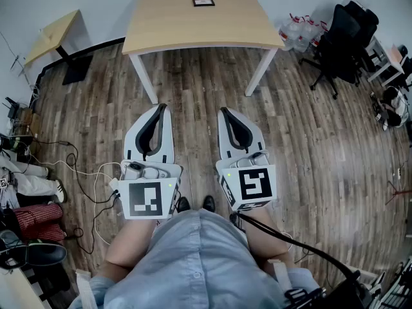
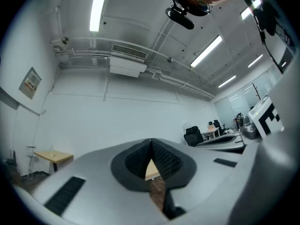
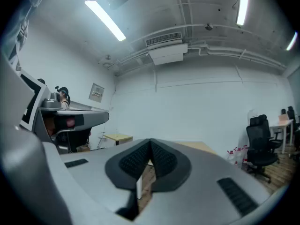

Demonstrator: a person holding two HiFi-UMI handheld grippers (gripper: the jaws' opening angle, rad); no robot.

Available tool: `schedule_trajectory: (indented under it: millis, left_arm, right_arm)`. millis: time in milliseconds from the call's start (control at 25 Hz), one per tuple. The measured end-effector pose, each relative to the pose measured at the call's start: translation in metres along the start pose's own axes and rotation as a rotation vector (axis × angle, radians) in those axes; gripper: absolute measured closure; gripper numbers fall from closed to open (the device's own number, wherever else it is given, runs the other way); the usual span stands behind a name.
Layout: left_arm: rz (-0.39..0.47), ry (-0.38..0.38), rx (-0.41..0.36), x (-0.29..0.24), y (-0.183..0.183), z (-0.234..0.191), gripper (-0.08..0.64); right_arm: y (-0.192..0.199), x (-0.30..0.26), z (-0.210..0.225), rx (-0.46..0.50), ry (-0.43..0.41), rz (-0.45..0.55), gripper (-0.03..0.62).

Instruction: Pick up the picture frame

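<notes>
Picture frame (image 1: 203, 2) lies flat near the far edge of the wooden tabletop (image 1: 193, 28) in the head view. I hold the left gripper (image 1: 161, 109) and right gripper (image 1: 225, 111) side by side over the floor (image 1: 309, 140), well apart from it. Left gripper view: jaws closed tip to tip, nothing held. Right gripper view: jaws likewise together, empty.

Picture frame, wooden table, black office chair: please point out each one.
picture frame (image 1: 203, 2), head view, centre of its face.
wooden table (image 1: 180, 26), head view, bare top.
black office chair (image 1: 342, 26), head view, backrest.
</notes>
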State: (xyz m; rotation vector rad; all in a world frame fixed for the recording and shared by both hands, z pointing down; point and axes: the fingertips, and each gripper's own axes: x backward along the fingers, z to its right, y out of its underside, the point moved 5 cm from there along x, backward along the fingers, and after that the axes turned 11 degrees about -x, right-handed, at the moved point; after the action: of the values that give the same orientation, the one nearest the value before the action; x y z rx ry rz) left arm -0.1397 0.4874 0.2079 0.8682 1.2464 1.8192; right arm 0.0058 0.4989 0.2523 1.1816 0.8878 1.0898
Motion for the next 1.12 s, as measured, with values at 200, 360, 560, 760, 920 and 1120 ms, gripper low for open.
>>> schedule_trajectory:
  millis: [200,360,560,760,920,1120]
  left_arm:
    - [0.0,-0.001,-0.002,-0.007,-0.002,0.011,0.559]
    - [0.0,-0.001,-0.005,-0.013,-0.003,0.021,0.558]
    - [-0.012,-0.014,-0.017,-0.025,-0.004,0.031,0.558]
    - [-0.008,-0.022,-0.091,-0.04,0.006,0.026,0.558]
    - [-0.023,-0.038,-0.077,-0.058,0.021,0.015,0.558]
    - [-0.037,-0.047,-0.048,-0.098,0.048,-0.01,0.558]
  right_arm:
    - [-0.002,0.003,0.012,0.003,-0.004,-0.004,0.592]
    - [-0.002,0.004,0.024,0.005,-0.011,-0.005,0.592]
    - [-0.005,-0.003,0.04,-0.013,-0.05,-0.011,0.591]
    - [-0.005,-0.019,0.054,0.016,-0.054,-0.016,0.591]
    - [0.003,-0.043,0.063,0.026,-0.05,-0.036,0.591]
    - [0.015,-0.092,0.08,0.02,-0.022,-0.049,0.591]
